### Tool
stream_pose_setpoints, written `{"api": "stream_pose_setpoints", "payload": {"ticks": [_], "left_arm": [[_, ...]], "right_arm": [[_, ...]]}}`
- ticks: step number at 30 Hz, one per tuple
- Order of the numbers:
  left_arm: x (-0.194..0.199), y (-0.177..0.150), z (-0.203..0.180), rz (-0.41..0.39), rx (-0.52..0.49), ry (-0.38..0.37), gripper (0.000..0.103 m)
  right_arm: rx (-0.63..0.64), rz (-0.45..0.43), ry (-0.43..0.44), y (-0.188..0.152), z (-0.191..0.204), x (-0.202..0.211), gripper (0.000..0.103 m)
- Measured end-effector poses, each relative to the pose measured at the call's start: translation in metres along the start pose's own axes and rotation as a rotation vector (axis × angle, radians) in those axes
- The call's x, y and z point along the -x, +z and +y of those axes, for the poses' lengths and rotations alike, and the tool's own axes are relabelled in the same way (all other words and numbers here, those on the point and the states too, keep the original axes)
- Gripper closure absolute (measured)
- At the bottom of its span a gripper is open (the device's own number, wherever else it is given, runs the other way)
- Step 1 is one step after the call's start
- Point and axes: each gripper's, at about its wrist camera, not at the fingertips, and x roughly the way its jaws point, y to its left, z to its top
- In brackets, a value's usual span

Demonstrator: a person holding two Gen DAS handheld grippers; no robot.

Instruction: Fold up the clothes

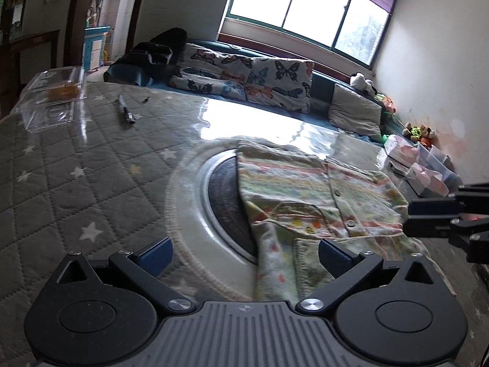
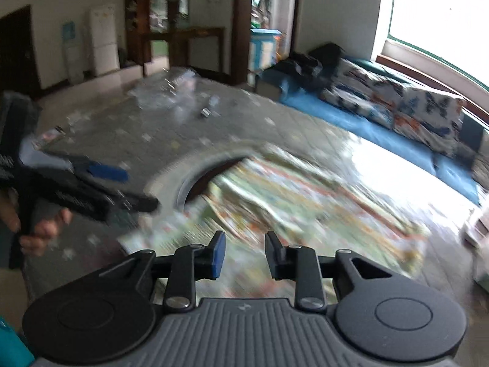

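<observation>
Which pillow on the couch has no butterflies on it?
The plain grey pillow at the right end of the couch, near the stuffed toy. The other pillows are covered in colourful butterflies.

A big window (image 1: pixel 308 9) lets in bright light that shines on the shiny tabletop (image 1: pixel 91 165). Under the window, past the tabletop's far edge, sits a blue sofa (image 2: pixel 360 122) with butterfly cushions (image 1: pixel 275 82). The walls (image 1: pixel 434 61) are white. A white fridge (image 2: pixel 104 39) stands far back, near dark wooden shelves (image 2: pixel 159 15).
</observation>
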Motion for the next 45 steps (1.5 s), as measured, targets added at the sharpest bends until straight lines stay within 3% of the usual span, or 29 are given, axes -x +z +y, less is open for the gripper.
{"api": "stream_pose_setpoints", "payload": {"ticks": [8,17,26,32,35,45], "left_arm": [[-0.014,0.000,-0.033,0.031,-0.064,-0.035,0.000],[-0.030,-0.002,-0.061,0.065,-0.127,-0.046,0.000],[-0.048,0.002,-0.072,0.090,-0.162,-0.029,0.000],[-0.058,0.002,-0.078,0.104,-0.178,-0.030,0.000],[-0.061,0.003,-0.077,0.108,-0.176,-0.033,0.000],[-0.070,0.006,-0.070,0.116,-0.153,-0.014,0.000]], "right_arm": [[-0.067,0.127,-0.076,-0.062,-0.036,0.005,0.075],[-0.160,0.166,-0.098,-0.097,-0.059,0.007,0.075],[-0.180,0.040,-0.103,-0.067,-0.074,0.005,0.075],[-0.221,0.050,-0.112,-0.063,-0.089,-0.027,0.076],[-0.288,0.075,-0.147,-0.077,-0.103,-0.028,0.087],[-0.353,0.004,-0.245,-0.066,-0.124,-0.023,0.087]]}}
